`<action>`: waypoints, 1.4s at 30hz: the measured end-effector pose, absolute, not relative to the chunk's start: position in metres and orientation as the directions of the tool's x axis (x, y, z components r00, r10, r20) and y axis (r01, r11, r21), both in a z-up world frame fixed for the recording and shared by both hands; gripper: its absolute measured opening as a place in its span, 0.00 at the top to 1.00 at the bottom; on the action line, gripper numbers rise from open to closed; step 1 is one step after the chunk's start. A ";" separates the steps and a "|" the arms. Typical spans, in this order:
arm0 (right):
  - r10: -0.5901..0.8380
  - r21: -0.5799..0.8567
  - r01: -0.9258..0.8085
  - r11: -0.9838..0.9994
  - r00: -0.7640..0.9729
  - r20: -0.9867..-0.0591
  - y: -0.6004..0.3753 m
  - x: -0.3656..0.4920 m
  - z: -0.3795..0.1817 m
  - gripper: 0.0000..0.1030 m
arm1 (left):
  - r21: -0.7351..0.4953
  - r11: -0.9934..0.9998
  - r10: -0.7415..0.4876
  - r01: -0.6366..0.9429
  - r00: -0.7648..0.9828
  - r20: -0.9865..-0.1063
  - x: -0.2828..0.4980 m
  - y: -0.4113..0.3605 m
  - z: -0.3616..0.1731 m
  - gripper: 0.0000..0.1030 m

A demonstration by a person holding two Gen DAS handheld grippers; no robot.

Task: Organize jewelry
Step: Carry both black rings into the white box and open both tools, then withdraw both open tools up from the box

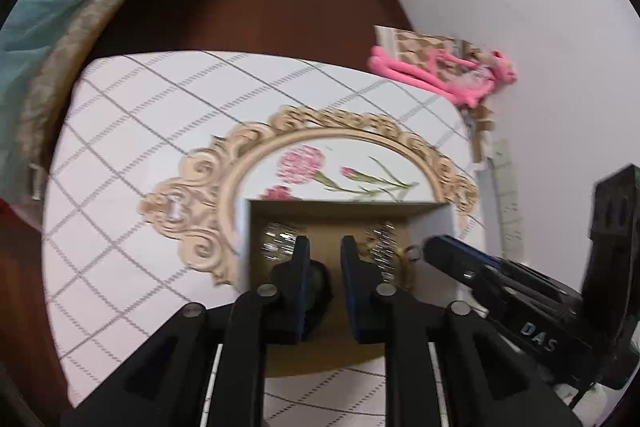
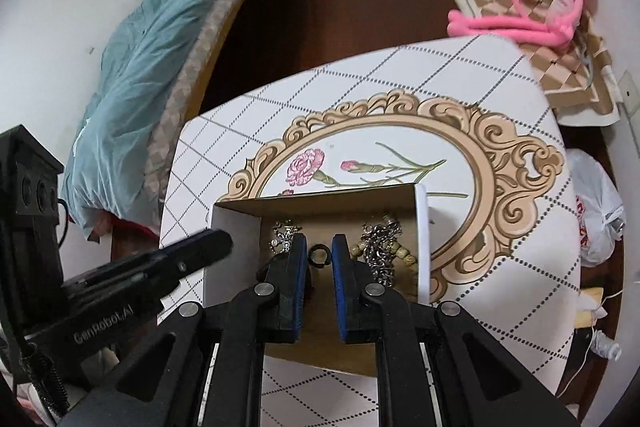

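An open cardboard box (image 1: 434, 223) (image 2: 236, 223) sits on the table's near part. It holds silver chain jewelry (image 1: 278, 241) (image 2: 380, 243), a silver piece at its left (image 2: 285, 235), a beaded bracelet (image 2: 400, 251) and a black ring (image 2: 319, 254). My left gripper (image 1: 324, 247) hangs over the box middle, jaws a little apart, nothing between them. My right gripper (image 2: 320, 247) is over the box with its jaws apart on either side of the black ring, not touching it. Each gripper shows in the other's view: the right one (image 1: 436, 251) at the box's right, the left one (image 2: 216, 241) at its left wall.
The table (image 1: 132, 147) (image 2: 500, 75) has a white checked cloth with a printed ornate frame and flowers. A pink plush toy (image 1: 436, 75) (image 2: 520, 19) lies on a patterned cloth beyond the far right corner. A bed with teal bedding (image 2: 152, 59) stands at left. A white bag (image 2: 596, 211) is at right.
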State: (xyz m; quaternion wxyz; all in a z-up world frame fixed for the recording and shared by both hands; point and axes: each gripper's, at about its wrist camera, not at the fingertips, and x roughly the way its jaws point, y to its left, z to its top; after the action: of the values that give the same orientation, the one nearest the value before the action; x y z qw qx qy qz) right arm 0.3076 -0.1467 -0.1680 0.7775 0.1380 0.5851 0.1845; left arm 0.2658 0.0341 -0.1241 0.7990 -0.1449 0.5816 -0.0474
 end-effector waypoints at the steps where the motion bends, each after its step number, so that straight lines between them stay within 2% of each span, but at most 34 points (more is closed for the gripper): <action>1: 0.446 0.429 -0.123 0.895 0.251 -0.859 -0.148 0.308 -0.167 0.73 | -0.280 0.955 -0.235 -0.099 0.327 -0.915 0.265 0.037 -0.122 0.70; 2: 0.444 0.428 -0.120 0.896 0.258 -0.858 -0.150 0.307 -0.165 0.69 | -0.274 0.956 -0.223 -0.106 0.346 -0.911 0.263 0.041 -0.119 0.52; 4: 0.436 0.421 -0.116 0.900 0.274 -0.857 -0.154 0.305 -0.160 0.65 | -0.254 0.959 -0.192 -0.124 0.373 -0.908 0.260 0.048 -0.114 0.27; 9: 0.383 0.366 -0.113 0.924 0.315 -0.868 -0.162 0.293 -0.148 0.64 | -0.184 0.970 -0.108 -0.161 0.395 -0.912 0.248 0.058 -0.111 0.23; 11: 0.339 0.320 -0.113 0.941 0.339 -0.877 -0.165 0.285 -0.143 0.57 | -0.145 0.974 -0.064 -0.172 0.406 -0.911 0.239 0.060 -0.111 0.07; 13: 0.262 0.234 -0.119 0.965 0.369 -0.892 -0.164 0.275 -0.138 0.42 | -0.106 0.978 -0.022 -0.177 0.424 -0.905 0.228 0.060 -0.112 0.06; 14: 0.227 0.197 -0.118 0.973 0.379 -0.897 -0.164 0.270 -0.138 0.38 | -0.084 0.980 0.002 -0.180 0.430 -0.903 0.223 0.059 -0.112 0.04; 16: 0.137 0.102 -0.107 0.989 0.391 -0.910 -0.162 0.259 -0.139 0.13 | -0.030 0.983 0.054 -0.179 0.446 -0.894 0.213 0.054 -0.114 0.00; 17: 0.102 0.065 -0.108 0.992 0.392 -0.914 -0.160 0.254 -0.140 0.09 | -0.009 0.983 0.075 -0.181 0.453 -0.888 0.208 0.052 -0.115 0.00; 20: 0.031 -0.013 -0.107 0.994 0.399 -0.916 -0.159 0.239 -0.144 0.08 | 0.024 0.982 0.111 -0.189 0.466 -0.878 0.196 0.049 -0.117 0.00; 22: 0.012 -0.030 -0.098 0.995 0.400 -0.916 -0.160 0.230 -0.145 0.02 | 0.020 0.982 0.108 -0.190 0.462 -0.880 0.189 0.048 -0.117 0.00; 28: 0.003 -0.032 -0.073 0.997 0.434 -0.901 -0.166 0.203 -0.124 0.02 | 0.011 0.981 0.105 -0.193 0.487 -0.867 0.168 0.042 -0.097 0.00; 42: 0.005 -0.042 -0.060 0.997 0.624 -0.781 -0.178 0.106 0.005 0.01 | -0.005 0.986 0.107 -0.165 0.662 -0.742 0.082 0.023 0.019 0.00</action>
State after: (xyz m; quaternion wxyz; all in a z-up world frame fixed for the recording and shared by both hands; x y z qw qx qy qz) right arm 0.1058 -0.1781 0.0049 0.9006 -0.0317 0.4332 0.0178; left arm 0.0825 0.0227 0.0194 0.9108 -0.0362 0.4045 0.0748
